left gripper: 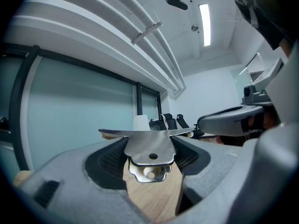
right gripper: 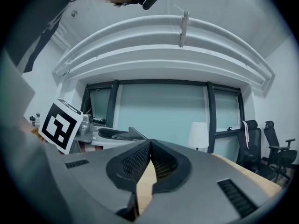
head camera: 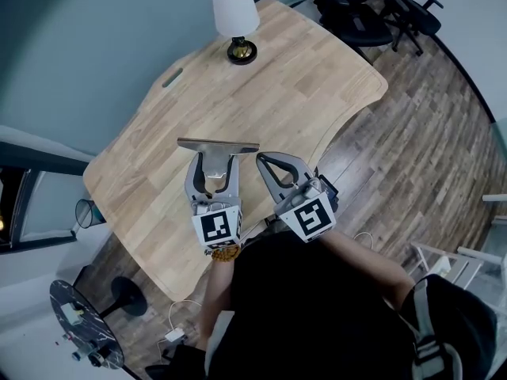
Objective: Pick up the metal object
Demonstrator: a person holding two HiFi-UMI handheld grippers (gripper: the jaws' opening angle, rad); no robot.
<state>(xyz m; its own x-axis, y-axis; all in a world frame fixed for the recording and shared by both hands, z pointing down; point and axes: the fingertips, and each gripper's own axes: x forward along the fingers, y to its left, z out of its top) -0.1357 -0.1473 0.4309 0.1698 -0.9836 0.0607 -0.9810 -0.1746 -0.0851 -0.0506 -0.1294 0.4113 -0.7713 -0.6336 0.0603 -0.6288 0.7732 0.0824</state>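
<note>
The person holds both grippers out in front of the chest, side by side and pointing level. The left gripper (head camera: 216,163) has its jaws spread wide, pads pressed on either side of the metal object (head camera: 230,146) gripped between them. The right gripper (head camera: 264,163) sits just beside it, jaws brought together with nothing between them. Each marker cube (head camera: 218,228) faces up toward the head. The left forearm (head camera: 208,303) runs close along the body; the right forearm (head camera: 360,253) angles outward to the elbow.
</note>
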